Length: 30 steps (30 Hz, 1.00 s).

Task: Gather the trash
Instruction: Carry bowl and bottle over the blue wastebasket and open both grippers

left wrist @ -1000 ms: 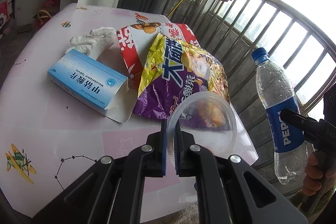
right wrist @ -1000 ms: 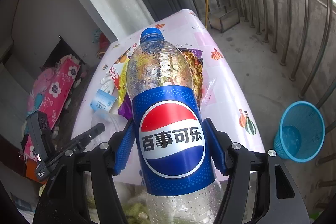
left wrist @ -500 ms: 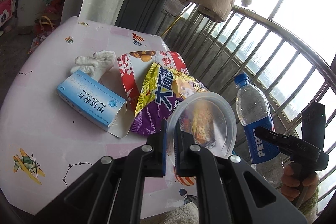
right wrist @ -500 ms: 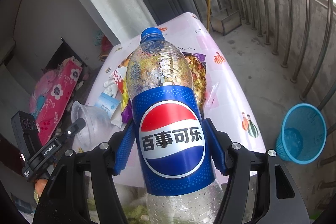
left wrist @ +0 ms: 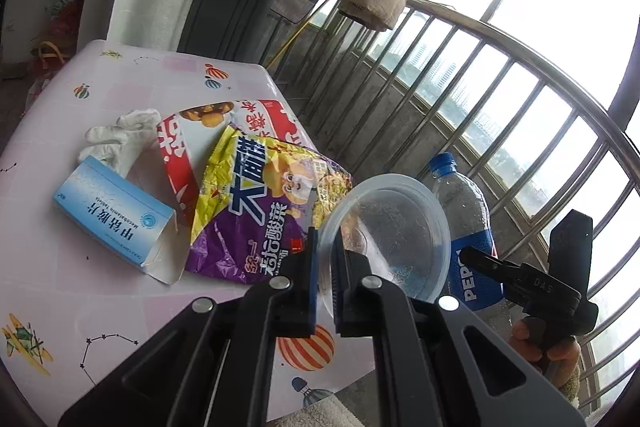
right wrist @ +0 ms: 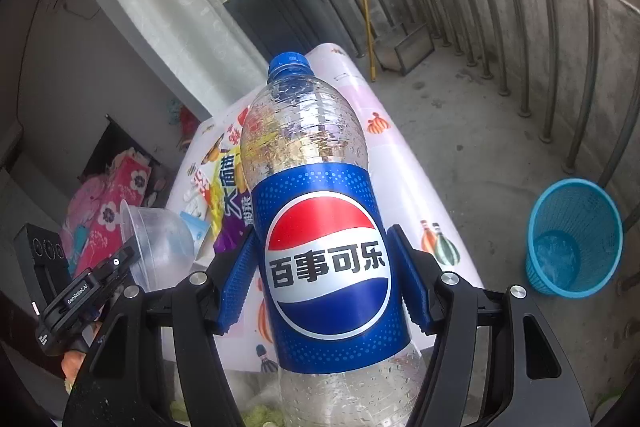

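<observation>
Both tongs are loaded: the left tongs (left wrist: pixel 325 269) are pinched nearly together on the rim of a clear plastic cup (left wrist: pixel 394 235), which tips sideways above the near edge of the table (left wrist: pixel 60 291), while the right tongs (right wrist: pixel 332 279) clamp the blue label of an upright Pepsi bottle (right wrist: pixel 316 187), held just off the table's side. A blue mesh bin (right wrist: pixel 574 239) stands on the floor to the right, well apart from both
</observation>
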Each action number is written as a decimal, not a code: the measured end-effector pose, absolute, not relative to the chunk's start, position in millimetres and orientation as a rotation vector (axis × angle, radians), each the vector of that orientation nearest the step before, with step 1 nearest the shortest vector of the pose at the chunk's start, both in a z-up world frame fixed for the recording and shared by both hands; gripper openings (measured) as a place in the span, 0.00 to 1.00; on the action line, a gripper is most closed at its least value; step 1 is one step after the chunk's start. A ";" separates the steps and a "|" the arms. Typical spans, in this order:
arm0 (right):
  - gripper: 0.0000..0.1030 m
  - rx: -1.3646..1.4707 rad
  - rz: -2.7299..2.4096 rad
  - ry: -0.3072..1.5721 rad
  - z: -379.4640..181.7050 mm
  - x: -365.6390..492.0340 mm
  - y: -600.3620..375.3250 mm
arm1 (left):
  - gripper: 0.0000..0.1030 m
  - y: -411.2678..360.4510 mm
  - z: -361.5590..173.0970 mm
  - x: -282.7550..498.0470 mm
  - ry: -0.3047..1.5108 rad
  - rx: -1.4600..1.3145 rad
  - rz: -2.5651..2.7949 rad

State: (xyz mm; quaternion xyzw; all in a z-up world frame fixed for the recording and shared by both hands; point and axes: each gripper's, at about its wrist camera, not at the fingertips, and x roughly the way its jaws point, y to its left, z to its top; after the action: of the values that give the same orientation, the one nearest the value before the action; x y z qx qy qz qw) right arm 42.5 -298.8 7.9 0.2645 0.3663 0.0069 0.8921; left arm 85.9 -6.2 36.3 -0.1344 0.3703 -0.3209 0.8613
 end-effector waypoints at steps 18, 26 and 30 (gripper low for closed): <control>0.59 1.271 -0.564 0.720 -131.7 -41.6 -482.5 | 0.05 -370.2 -38.3 149.5 1.152 0.276 -1.088; 0.63 1.584 -0.679 0.673 -242.2 -44.7 -554.4 | 0.09 -502.3 -136.2 144.3 1.249 0.489 -1.075; 0.68 1.687 -0.720 0.637 -272.2 -57.5 -568.5 | 0.24 -519.0 -154.4 145.9 1.288 0.477 -1.047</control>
State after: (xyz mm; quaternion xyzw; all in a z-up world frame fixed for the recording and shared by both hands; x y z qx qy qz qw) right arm -57.5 -568.5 -272.2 0.7172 0.2707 -0.3061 0.5645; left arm 145.9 -519.0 -154.4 0.2101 0.5669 -0.4607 0.6499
